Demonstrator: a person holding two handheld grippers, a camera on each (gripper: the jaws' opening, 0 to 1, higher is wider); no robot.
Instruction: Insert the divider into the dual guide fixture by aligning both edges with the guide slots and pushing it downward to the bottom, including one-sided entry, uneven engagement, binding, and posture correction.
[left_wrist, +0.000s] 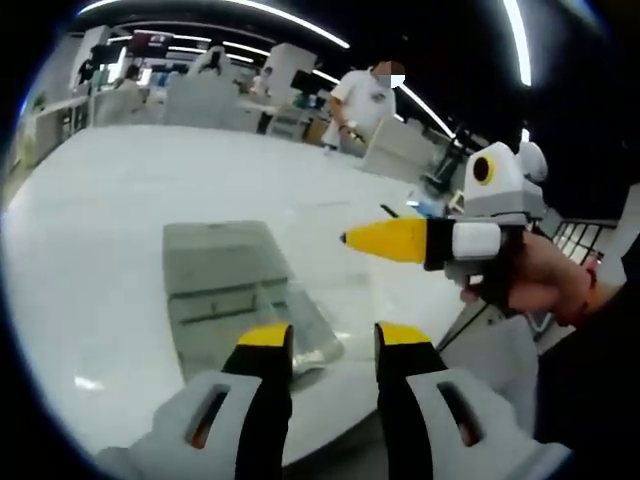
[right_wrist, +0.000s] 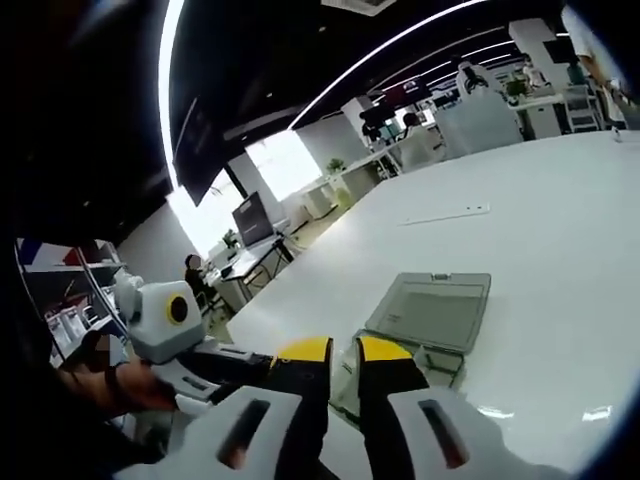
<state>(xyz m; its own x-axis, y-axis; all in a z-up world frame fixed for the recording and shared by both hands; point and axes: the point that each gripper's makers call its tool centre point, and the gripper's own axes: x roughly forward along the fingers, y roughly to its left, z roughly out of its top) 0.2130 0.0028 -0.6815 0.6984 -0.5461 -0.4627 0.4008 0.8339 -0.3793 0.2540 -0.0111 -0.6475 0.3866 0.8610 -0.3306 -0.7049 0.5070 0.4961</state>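
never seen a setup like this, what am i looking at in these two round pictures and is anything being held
There is no robot here. A person holds a two-jaw tool in each hand, and each tool carries a fisheye camera looking along its own jaws.

In the left gripper view, the left tool rises from the bottom with its jaws apart and nothing between them. The right tool comes in from the right, held by a hand.

In the right gripper view, the right tool has a narrow gap between its jaws.

On the white table lies a clear plastic case with its lid open. Neither tool seems to hold anything.
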